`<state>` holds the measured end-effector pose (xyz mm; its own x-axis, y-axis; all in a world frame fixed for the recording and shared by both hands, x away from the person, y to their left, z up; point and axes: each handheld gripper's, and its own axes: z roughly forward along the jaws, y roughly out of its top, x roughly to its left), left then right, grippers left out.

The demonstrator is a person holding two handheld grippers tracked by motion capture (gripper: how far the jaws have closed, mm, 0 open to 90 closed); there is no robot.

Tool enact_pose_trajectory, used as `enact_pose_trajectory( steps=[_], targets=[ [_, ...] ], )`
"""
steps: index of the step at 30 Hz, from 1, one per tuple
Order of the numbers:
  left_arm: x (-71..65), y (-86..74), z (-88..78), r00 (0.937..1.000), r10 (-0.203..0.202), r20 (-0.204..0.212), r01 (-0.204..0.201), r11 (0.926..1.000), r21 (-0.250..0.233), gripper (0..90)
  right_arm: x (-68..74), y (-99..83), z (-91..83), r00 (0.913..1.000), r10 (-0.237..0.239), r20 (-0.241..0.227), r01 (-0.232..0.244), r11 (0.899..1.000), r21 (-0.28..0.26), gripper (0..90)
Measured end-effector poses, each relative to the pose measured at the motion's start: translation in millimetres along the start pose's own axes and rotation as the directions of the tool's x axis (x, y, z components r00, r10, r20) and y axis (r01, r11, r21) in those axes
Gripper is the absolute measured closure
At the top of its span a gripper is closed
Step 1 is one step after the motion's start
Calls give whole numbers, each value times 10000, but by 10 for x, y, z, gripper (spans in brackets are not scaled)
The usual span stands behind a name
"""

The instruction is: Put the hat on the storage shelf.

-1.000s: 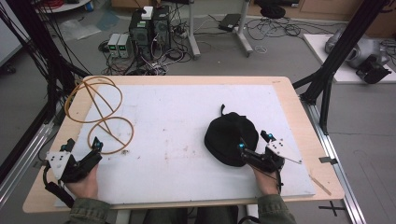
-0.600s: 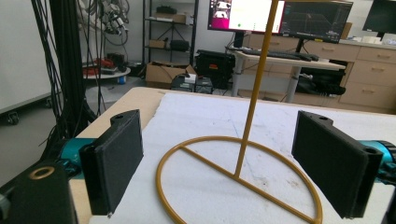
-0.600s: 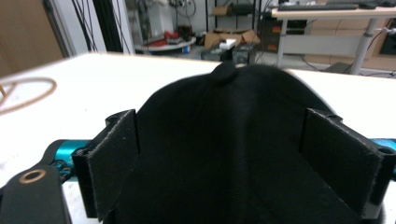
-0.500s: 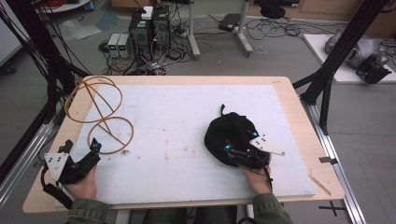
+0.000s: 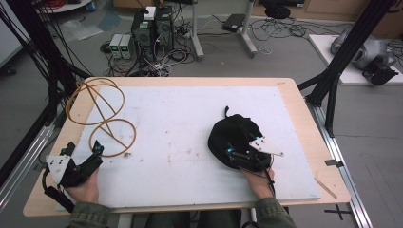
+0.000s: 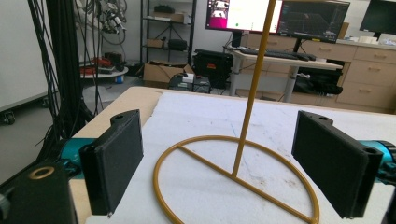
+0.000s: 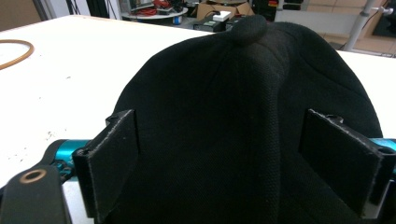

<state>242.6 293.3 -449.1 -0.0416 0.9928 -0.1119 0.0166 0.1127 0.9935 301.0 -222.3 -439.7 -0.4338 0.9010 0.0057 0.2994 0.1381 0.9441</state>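
The black cap [image 5: 236, 137] lies on the white mat's near right, unlifted, with the right gripper [image 7: 233, 163] spread around its crown, while the left gripper [image 6: 233, 163] waits spread before the wire stand [image 5: 102, 116] at left.

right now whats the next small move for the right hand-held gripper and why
Probably close the right hand-held gripper on the black cap. Its jaws stand open on either side of the cap's crown ridge, with fabric already between them, so a pinch should take hold before lifting. The left hand-held gripper waits open by the gold wire stand.
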Motion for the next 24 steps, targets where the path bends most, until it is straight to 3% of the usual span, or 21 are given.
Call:
enact_pose_trajectory(
  steps=[1,3,4,5,6,7,8,10,11,16,24],
  targets=[
    [0,-1,1,10000,-3,2,3,10000,-4,168,0,0,0,10000,0,0,0,10000,0,119],
    [0,-1,1,10000,-6,14,6,10000,-5,168,12,1,-12,9995,-313,-22,314,9994,108,263],
    [1,-1,1,10000,-29,60,29,10000,-11,168,12,1,-12,9995,-313,-22,314,9994,108,263],
    [4,-1,7,9997,-94,227,95,10000,-21,168,61,16,-42,9939,-994,469,978,9946,340,581],
    [4,-1,7,9997,-94,227,95,10000,-21,169,61,16,-42,9939,-994,469,978,9946,340,581],
    [-1,-1,7,9996,-52,264,52,10000,12,169,61,32,-60,9931,-976,647,951,9946,411,722],
    [-10,-2,11,9995,-46,309,47,10000,-13,171,-7,110,-116,9986,94,529,-119,9988,473,851],
    [-18,-2,12,9992,0,390,0,10000,1,172,-22,120,-122,9982,276,528,-301,9984,471,856],
    [-24,-3,14,9992,3,411,-2,10000,-23,173,-47,128,-150,9958,639,660,-666,9970,385,864],
    [-13,0,11,9993,-25,377,27,10000,-34,174,-63,118,-168,9944,894,566,-908,9956,228,867],
    [-14,-1,20,9990,-28,451,28,10000,0,174,-61,123,-207,9952,772,597,-765,9970,-126,868]
  ],
)
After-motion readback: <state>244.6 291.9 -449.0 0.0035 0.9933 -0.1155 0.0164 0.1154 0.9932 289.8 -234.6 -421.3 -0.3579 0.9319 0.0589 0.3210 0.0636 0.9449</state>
